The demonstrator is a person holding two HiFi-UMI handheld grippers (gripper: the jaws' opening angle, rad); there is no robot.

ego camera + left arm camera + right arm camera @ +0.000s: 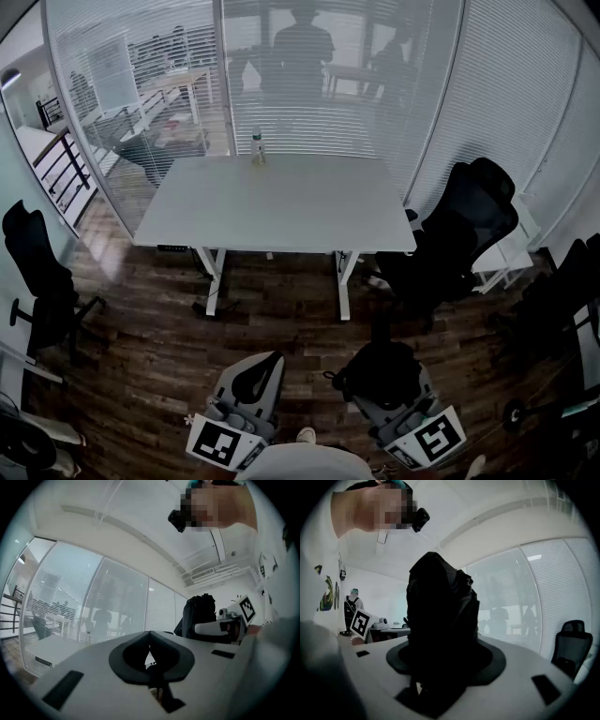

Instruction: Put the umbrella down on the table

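A folded black umbrella (376,354) stands up out of my right gripper (386,382), low in the head view, over the wooden floor and well short of the table. In the right gripper view the umbrella (440,613) fills the space between the jaws of the right gripper (440,670), which are shut on it. My left gripper (260,369) hangs beside it on the left, shut with nothing in it. In the left gripper view the dark pads of the left gripper (150,657) meet, and the umbrella (200,613) shows at the right. The white table (281,211) lies ahead.
A small bottle (258,148) stands at the table's far edge. One black office chair (464,234) sits at the table's right end and another chair (37,272) at the far left. Glass walls with blinds (141,84) close the room behind the table.
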